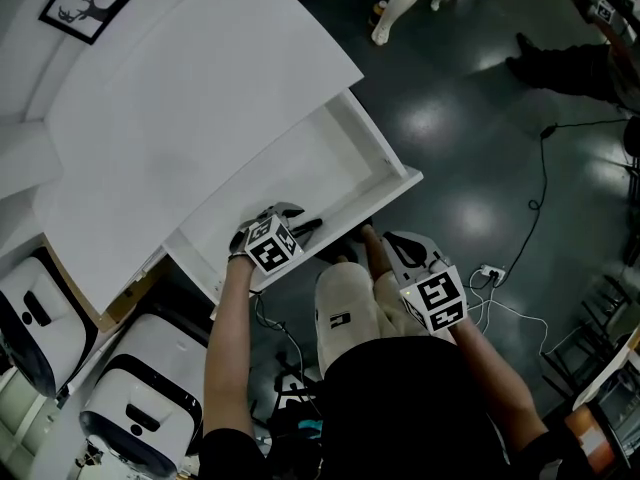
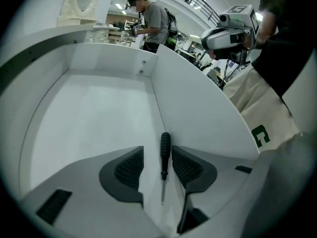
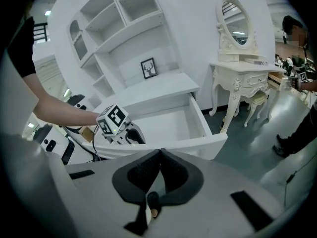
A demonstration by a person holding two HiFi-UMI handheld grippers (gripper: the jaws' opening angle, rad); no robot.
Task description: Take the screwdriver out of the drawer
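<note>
A white drawer (image 1: 300, 168) stands pulled out of the white cabinet. On its floor (image 2: 99, 113), close along the front wall, lies a small screwdriver (image 2: 165, 157) with a black handle and a thin metal shaft. My left gripper (image 2: 157, 153) is down inside the drawer, open, with the screwdriver lying between its ribbed pads (image 2: 130, 165); neither pad presses on it. In the head view the left gripper (image 1: 296, 220) reaches over the drawer's front edge. My right gripper (image 1: 388, 238) hangs outside the drawer front, shut (image 3: 159, 155) with nothing in it.
The cabinet top (image 1: 180, 98) overhangs the drawer's back, with a framed picture (image 1: 84, 3) on it. White machines (image 1: 140, 408) and cables (image 1: 530, 228) lie on the dark floor. A white dressing table (image 3: 242, 68) stands to the right. A person (image 2: 153, 21) stands far behind.
</note>
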